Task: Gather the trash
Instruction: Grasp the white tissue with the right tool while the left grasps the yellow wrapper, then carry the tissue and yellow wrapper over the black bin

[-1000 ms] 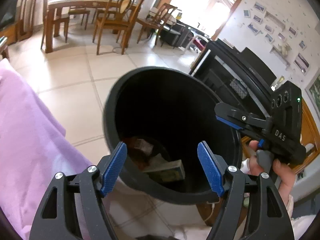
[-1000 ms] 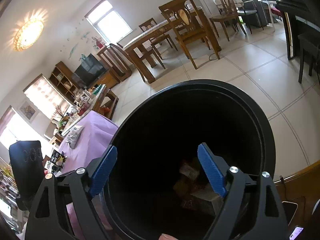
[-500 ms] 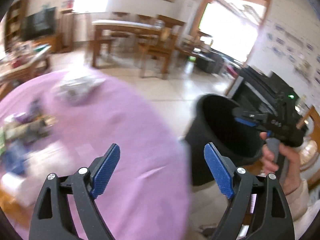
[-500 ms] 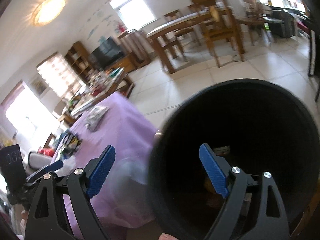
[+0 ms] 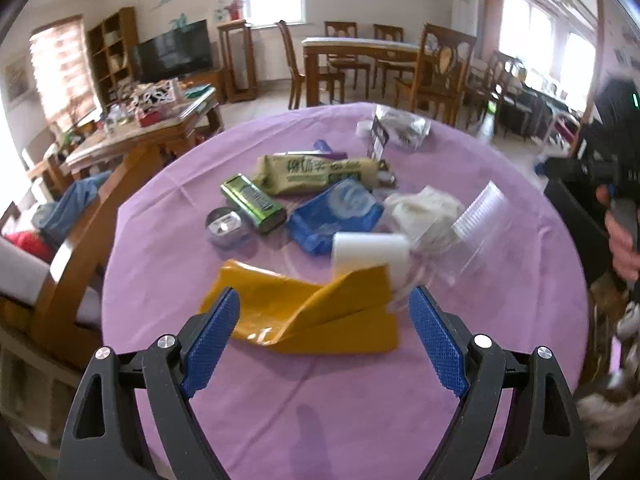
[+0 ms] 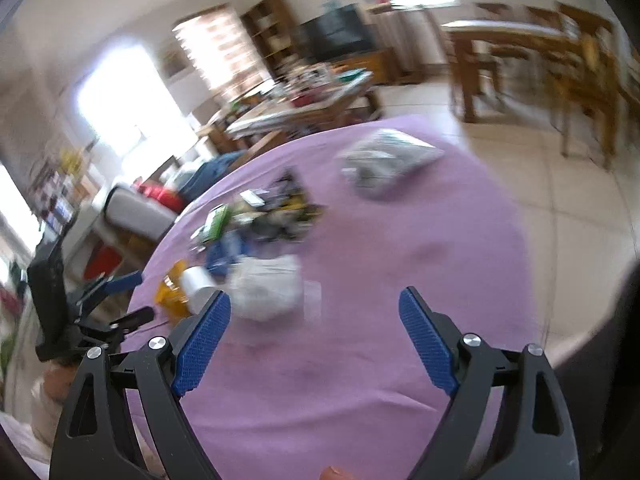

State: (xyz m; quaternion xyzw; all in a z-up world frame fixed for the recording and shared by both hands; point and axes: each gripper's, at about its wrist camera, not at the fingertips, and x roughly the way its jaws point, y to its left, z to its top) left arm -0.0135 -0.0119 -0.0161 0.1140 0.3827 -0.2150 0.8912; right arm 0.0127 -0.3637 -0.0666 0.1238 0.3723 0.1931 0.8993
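Trash lies scattered on a round table with a purple cloth (image 5: 500,320). Nearest my left gripper (image 5: 324,340) is a yellow wrapper (image 5: 296,312), with a white paper cup (image 5: 370,254) on its side behind it. Further back lie a blue pouch (image 5: 336,212), a green box (image 5: 252,202), a pale green snack bag (image 5: 316,170), a crumpled white bag (image 5: 424,212) and a clear plastic cup (image 5: 480,236). The left gripper is open and empty, just short of the yellow wrapper. My right gripper (image 6: 314,344) is open and empty above bare purple cloth (image 6: 360,380), near the white bag (image 6: 266,290).
A silver foil bag (image 5: 400,128) lies at the table's far edge. A small round tin (image 5: 226,226) sits left of the green box. A wooden chair (image 5: 76,240) stands at the left. The black bin's edge (image 6: 600,360) shows at the right. A dining table with chairs (image 5: 380,56) stands behind.
Both grippers swung from over the black bin's mouth to the left, over the purple table. The bin has left the left wrist view; trash on the table now fills both views.
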